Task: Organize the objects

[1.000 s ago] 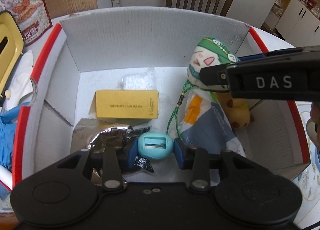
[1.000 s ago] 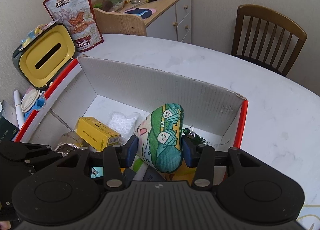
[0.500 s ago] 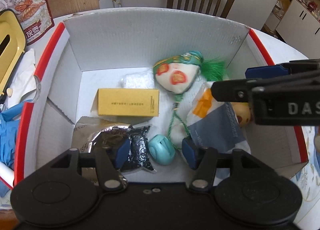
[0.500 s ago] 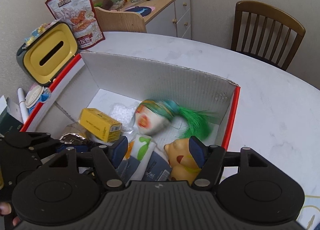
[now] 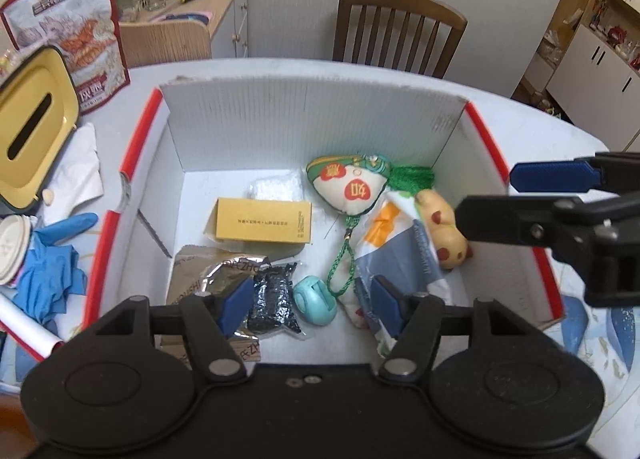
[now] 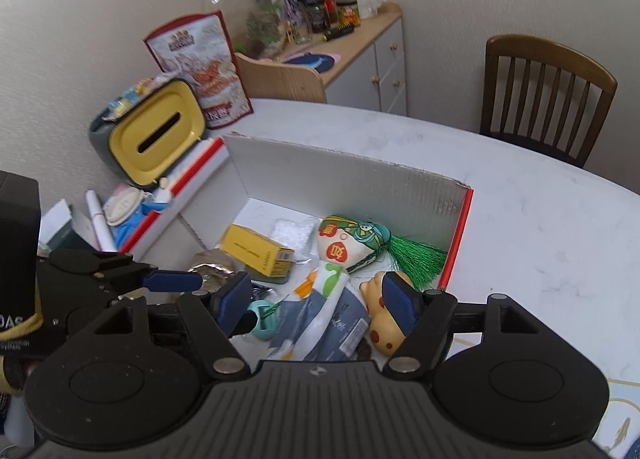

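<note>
Dropped since 1 s ago, plush sachet point(image 5: 352, 189) now lies at 1 o'clock in box point(image 5: 312, 127) w/ teal egg point(image 5: 315, 300) at 6; both grippers, left gripper point(image 5: 314, 305) & right gripper point(image 6: 318, 305), wide, empty, prob. freed for next item.

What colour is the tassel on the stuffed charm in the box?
Bright green; the tassel shows best in the right wrist view.

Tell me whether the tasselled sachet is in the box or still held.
In the box. The tasselled sachet lies on the floor of the box, beside the yellow carton; the right gripper is open, empty.
</note>
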A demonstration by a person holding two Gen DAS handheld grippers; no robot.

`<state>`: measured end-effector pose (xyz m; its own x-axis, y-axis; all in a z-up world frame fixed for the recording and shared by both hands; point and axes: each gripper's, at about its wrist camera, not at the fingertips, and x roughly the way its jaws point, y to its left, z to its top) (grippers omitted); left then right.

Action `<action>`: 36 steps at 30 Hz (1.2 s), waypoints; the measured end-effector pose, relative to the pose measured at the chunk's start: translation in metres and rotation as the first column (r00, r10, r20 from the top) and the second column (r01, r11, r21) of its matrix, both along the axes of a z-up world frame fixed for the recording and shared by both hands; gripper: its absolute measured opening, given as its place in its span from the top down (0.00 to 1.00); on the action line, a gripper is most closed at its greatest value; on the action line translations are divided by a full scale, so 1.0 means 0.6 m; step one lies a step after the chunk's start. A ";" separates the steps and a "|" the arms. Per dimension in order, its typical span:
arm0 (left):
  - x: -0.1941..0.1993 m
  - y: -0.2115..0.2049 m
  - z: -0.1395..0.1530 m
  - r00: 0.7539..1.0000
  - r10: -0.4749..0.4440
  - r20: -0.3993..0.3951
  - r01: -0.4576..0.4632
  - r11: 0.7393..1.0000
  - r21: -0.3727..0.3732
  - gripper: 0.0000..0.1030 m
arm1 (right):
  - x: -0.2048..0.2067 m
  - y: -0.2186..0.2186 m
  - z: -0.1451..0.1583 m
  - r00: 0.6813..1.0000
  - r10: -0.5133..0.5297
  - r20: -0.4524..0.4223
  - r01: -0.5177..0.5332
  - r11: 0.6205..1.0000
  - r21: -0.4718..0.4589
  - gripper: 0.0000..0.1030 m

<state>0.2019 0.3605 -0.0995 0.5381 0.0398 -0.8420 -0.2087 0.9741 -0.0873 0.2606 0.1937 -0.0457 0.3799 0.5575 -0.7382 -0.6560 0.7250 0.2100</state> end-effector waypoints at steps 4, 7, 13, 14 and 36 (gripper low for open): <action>-0.018 -0.009 0.022 0.999 -0.001 0.037 0.000 1.000 0.014 0.33 | -0.021 -0.020 0.020 1.000 0.001 0.024 -0.002 0.999 0.039 0.27; -0.029 -0.016 0.036 0.998 -0.002 0.063 0.001 1.000 0.025 0.30 | -0.039 -0.034 0.033 0.998 0.000 0.058 -0.002 0.999 0.049 0.24; -0.055 -0.030 0.062 0.994 -0.001 0.108 -0.003 0.999 0.038 0.24 | -0.070 -0.060 0.051 0.996 0.010 0.089 -0.017 0.996 0.088 0.20; -0.059 -0.032 0.065 0.993 -0.001 0.114 -0.004 0.999 0.039 0.23 | -0.075 -0.064 0.053 0.996 0.009 0.093 -0.018 0.995 0.096 0.20; -0.132 -0.079 0.111 0.977 0.001 0.211 -0.021 0.995 0.093 0.01 | -0.152 -0.152 0.066 0.986 -0.001 0.165 -0.025 0.988 0.155 0.04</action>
